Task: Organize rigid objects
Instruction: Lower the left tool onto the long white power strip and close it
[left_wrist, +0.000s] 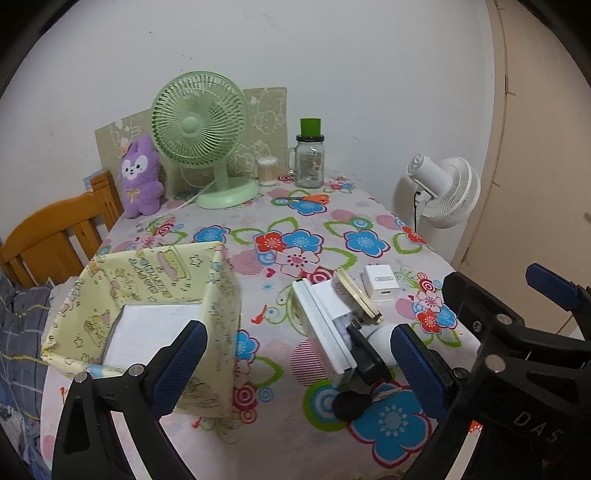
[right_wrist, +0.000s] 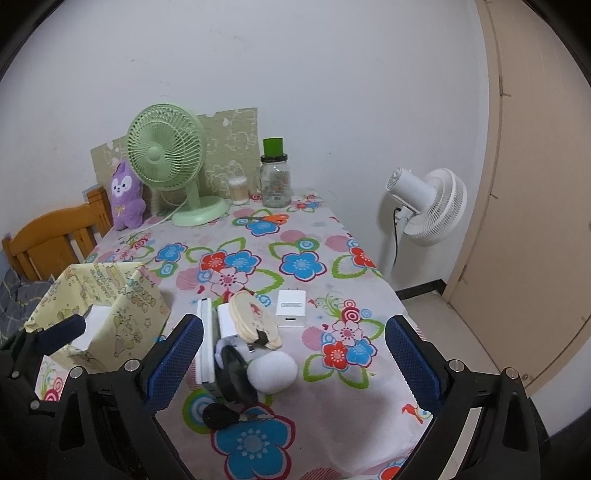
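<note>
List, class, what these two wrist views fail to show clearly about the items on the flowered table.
- Floor of the yellow patterned fabric box: left wrist view, partly hidden by its near wall; the right view shows less.
- Black item in the white clutter pile: both views, overlapped by neighbours, identity unclear.
- Label on the clear glass jar with green lid: too small to read.
- Orange-handled scissors: blades blurred, too small.

Green desk fan (left_wrist: 199, 122), purple plush (left_wrist: 141, 176), glass jar (left_wrist: 309, 158), white floor fan (right_wrist: 430, 205), wooden chair (left_wrist: 55, 236)
</note>
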